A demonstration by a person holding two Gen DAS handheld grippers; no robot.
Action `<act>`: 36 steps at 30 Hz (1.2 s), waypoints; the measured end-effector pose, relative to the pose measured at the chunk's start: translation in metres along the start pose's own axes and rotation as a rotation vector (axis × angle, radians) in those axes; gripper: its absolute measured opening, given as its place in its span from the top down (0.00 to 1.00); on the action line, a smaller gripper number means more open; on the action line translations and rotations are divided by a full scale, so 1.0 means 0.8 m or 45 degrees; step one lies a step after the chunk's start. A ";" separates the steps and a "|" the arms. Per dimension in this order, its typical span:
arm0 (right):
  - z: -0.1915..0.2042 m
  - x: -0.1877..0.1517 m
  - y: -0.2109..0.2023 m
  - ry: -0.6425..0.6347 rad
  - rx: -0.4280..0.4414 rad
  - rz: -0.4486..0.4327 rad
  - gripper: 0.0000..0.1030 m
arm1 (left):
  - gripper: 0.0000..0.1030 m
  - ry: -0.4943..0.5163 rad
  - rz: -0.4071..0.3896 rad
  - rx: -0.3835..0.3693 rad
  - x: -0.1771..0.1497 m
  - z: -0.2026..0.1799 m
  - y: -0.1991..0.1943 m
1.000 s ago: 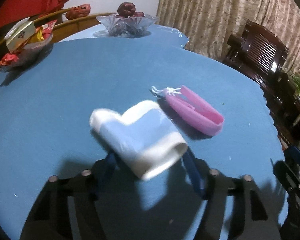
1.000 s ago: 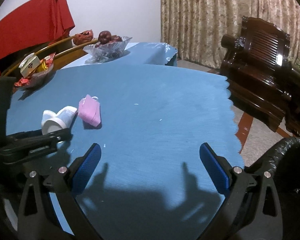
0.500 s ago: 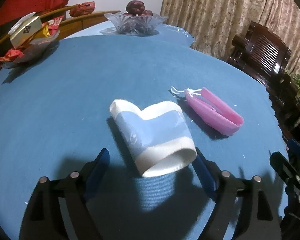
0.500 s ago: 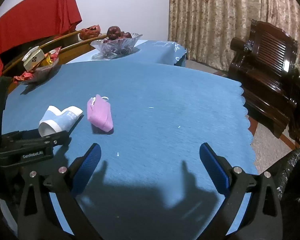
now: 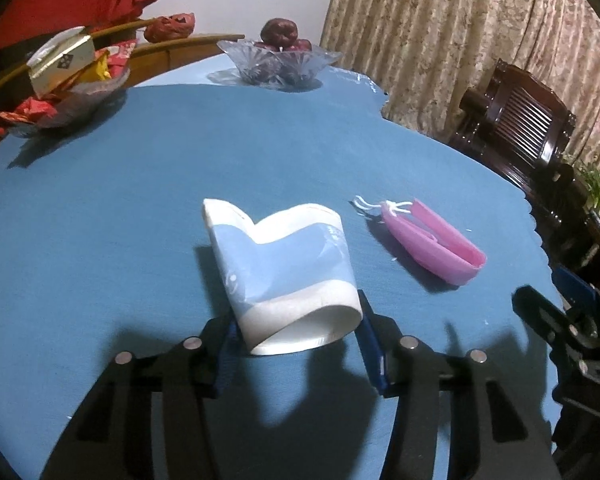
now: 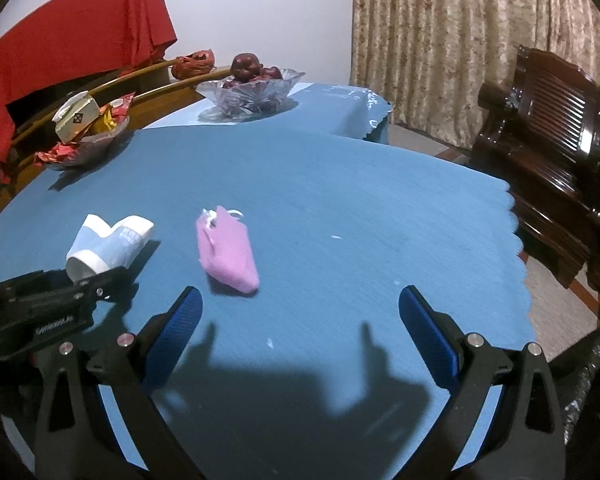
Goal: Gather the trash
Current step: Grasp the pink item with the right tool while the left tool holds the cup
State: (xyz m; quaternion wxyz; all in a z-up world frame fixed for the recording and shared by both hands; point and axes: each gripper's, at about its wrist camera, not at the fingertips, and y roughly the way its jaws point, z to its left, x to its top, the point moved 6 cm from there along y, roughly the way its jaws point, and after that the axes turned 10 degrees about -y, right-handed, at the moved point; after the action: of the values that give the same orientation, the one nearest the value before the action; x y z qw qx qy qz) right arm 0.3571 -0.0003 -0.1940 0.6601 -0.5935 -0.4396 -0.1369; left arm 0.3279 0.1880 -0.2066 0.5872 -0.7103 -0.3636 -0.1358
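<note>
Currently: crushed blue-and-white paper cup (image 5: pixel 284 276) clamped between left gripper (image 5: pixel 296 344) fingers. Right gripper (image 6: pixel 300 332) spread, empty; folded pink face mask (image 6: pixel 226 250) just ahead-left. Next: carry cup to trash.

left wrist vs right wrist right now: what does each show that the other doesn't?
Left wrist only: the left gripper with its jaws on both sides of the crushed paper cup at its white rim end; actual contact can't be told.

Right wrist only: the right gripper with jaws wide open over bare blue tablecloth, holding nothing.

Both: cup, pink face mask, glass fruit bowl, snack dish, wooden chair.
</note>
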 end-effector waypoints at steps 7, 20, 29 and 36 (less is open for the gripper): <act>0.021 0.018 0.029 -0.005 0.028 0.022 0.12 | 0.50 0.007 -0.033 0.037 0.009 0.020 -0.007; 0.051 0.019 0.071 -0.082 0.093 0.165 0.74 | 0.50 0.017 -0.054 0.056 0.016 0.037 -0.010; 0.046 0.023 0.035 -0.020 0.133 0.089 0.87 | 0.50 0.069 -0.085 0.041 0.016 0.017 -0.031; 0.026 0.026 -0.029 0.035 0.110 0.000 0.87 | 0.50 0.122 -0.117 -0.008 0.006 -0.023 -0.065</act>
State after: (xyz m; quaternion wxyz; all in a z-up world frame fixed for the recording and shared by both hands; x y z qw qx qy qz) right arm 0.3439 0.0197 -0.1652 0.6911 -0.5624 -0.4360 -0.1261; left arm 0.3009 0.1749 -0.1604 0.5949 -0.6874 -0.3668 -0.1975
